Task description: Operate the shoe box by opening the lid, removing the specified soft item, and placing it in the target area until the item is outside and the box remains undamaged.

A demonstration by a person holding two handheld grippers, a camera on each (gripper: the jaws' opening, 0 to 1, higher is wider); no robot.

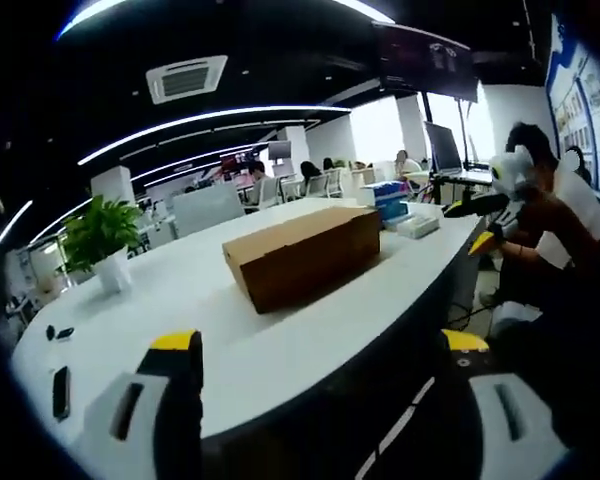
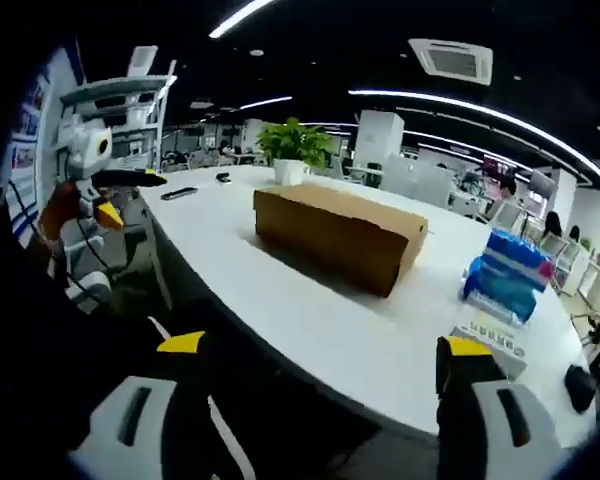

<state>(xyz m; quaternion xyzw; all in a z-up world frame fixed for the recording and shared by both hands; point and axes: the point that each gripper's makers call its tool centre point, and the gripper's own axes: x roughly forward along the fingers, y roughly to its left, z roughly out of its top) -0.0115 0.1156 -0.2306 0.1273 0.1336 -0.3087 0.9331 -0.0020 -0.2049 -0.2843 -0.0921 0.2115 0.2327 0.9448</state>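
A brown cardboard shoe box lies on the white table with its lid shut. In the right gripper view the same shoe box sits mid-table, lid down. My left gripper is open, held short of the table's near edge, well apart from the box. My right gripper is open too, its yellow-tipped jaws spread wide before the table's rim with nothing between them. The soft item is hidden inside the box.
A potted plant stands at the table's far end, with small dark items near it. Blue tissue packs and a white pack lie beside the box. A person sits by the table. A white robot stands nearby.
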